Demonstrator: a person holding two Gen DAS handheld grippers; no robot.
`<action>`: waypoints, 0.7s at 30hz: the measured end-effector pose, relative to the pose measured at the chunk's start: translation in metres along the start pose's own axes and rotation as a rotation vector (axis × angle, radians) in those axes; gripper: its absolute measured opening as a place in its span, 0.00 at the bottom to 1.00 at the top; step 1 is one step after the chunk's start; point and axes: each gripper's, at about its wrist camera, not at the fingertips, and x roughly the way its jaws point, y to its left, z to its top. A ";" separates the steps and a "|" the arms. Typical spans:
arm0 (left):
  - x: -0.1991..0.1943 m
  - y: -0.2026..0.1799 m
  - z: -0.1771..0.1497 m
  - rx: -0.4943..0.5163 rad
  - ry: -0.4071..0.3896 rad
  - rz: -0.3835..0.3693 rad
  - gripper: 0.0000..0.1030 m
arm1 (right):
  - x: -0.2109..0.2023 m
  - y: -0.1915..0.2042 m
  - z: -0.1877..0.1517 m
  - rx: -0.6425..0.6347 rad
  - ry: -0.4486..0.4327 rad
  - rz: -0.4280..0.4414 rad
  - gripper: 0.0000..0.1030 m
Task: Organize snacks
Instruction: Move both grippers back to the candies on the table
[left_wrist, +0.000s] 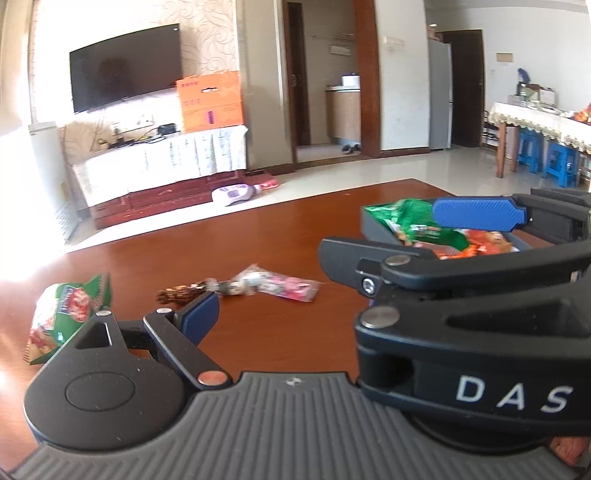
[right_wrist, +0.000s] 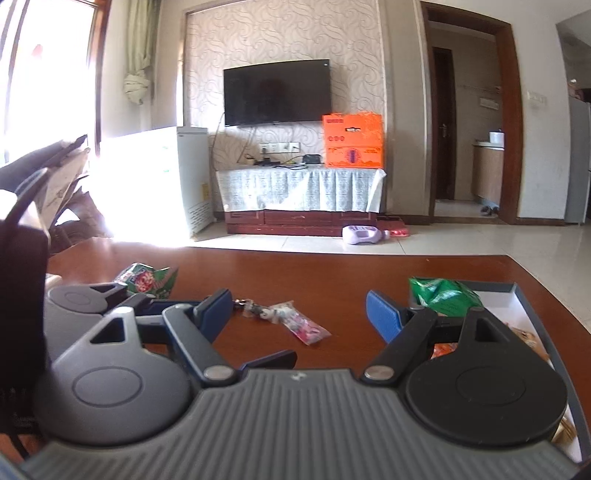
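Right gripper (right_wrist: 299, 314) spread wide, nothing grasped, held over brown wooden table (right_wrist: 332, 273). Left gripper (left_wrist: 321, 306) likewise released, empty. Pink candy packet (right_wrist: 301, 323) seen just beyond right fingertips, flat on table; dark wrapped sweet (left_wrist: 177, 295) touching its end. Green snack bag (left_wrist: 70, 310) lying left, apart. Dark tray (right_wrist: 517, 286) at right, filled with green and orange packets. TV (right_wrist: 277, 92) far behind.

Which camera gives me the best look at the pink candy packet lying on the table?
The right wrist view: the pink candy packet lies whole between the open claw's fingers, fairly sharp. The left wrist view also shows it, unobstructed on the table, but motion-blurred and off toward the left finger.
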 end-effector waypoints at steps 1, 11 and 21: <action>0.002 0.005 -0.001 -0.002 0.003 0.010 0.89 | 0.003 0.003 0.000 -0.010 -0.003 0.005 0.79; 0.045 0.059 -0.009 -0.076 0.098 0.077 0.88 | 0.059 0.009 0.003 -0.102 0.136 -0.015 0.79; 0.098 0.084 -0.006 -0.139 0.154 0.058 0.88 | 0.075 -0.019 -0.009 -0.066 0.233 -0.063 0.79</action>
